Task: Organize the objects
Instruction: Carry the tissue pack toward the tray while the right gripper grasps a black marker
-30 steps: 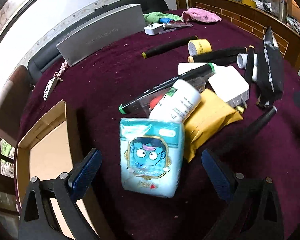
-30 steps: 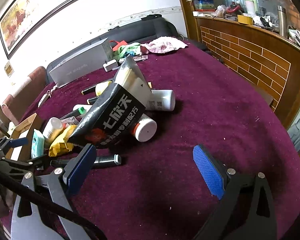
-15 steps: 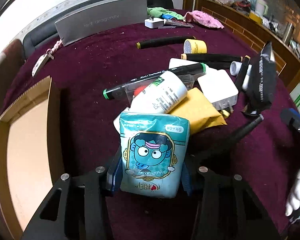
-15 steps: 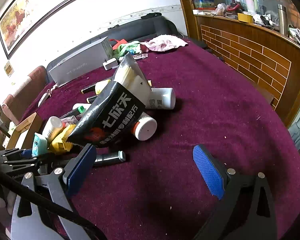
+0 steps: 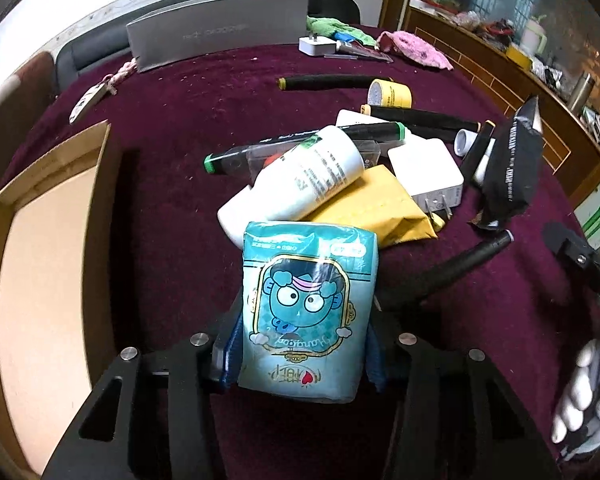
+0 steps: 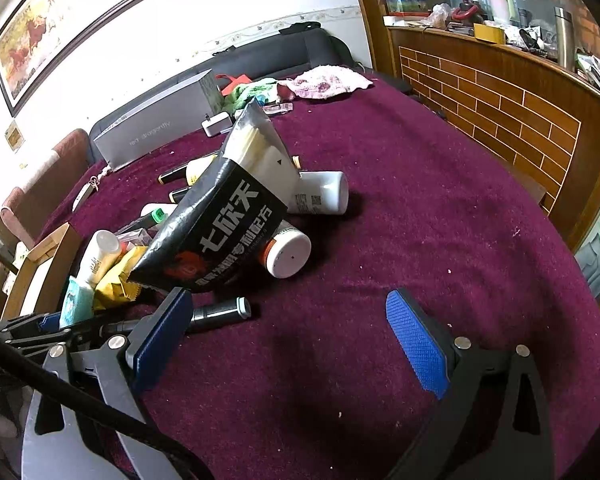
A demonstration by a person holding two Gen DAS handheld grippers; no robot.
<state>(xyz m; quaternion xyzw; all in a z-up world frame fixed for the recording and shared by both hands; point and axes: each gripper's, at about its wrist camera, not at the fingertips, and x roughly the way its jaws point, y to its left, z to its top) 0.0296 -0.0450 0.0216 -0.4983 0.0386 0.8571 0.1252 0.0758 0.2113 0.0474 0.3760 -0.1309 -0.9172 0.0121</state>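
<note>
A: What do we see of the room, biggest things first?

B: We see a white wall with a long framed horse painting [image 6: 72,20], and a brown wooden brick-patterned counter [image 6: 500,96] crowded with clutter on the right. In front of them lies the wide table under a dark purple velvety cloth [image 6: 420,216], flecked with pale crumbs.

A: And on the table?

B: At the far edge we see a long grey cardboard box [image 5: 220,36] standing on its side, and an open shallow tan cardboard box [image 5: 44,240] at the left edge. In the middle sits a heap: a black foil snack pouch with white lettering [image 6: 220,228], a yellow padded envelope [image 5: 376,208], a white plastic bottle [image 5: 300,180] lying across it, a white square charger [image 5: 424,168], and a black marker with green ends [image 5: 300,140].

A: The hand-held grippers?

B: Our left hand-held gripper [image 5: 302,356] is clamped on the small teal tissue pack with a cartoon face [image 5: 308,312], at the near side of the heap just beside the envelope. Our right hand-held gripper [image 6: 292,340] hangs wide over bare cloth, holding nothing.
</note>
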